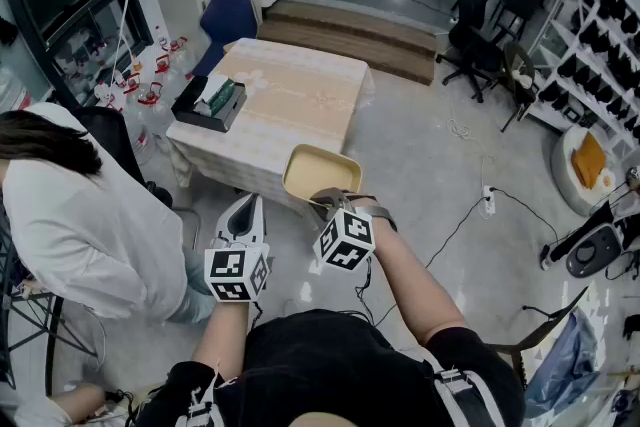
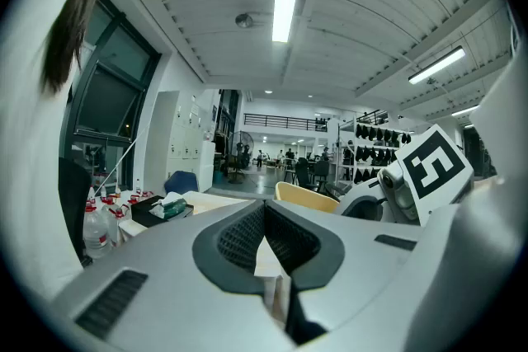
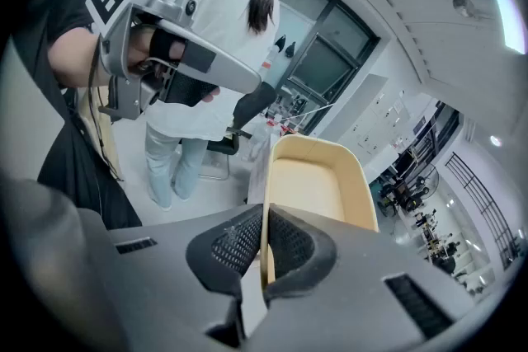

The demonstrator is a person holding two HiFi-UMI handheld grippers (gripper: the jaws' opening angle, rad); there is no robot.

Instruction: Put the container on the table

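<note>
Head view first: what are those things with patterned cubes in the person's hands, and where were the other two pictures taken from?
No robot: a person holds a hand-worked clamp, a gripper, in each hand; the patterned cubes are part of them. The head view comes from a camera on the person's head, looking down. The other two come from cameras riding on the left gripper and the right gripper, each looking along its own jaws. The right gripper is shut on the rim of a cream container, held near the edge of the table, not yet set down. The left gripper is shut and empty. A black box lies on the table.
</note>
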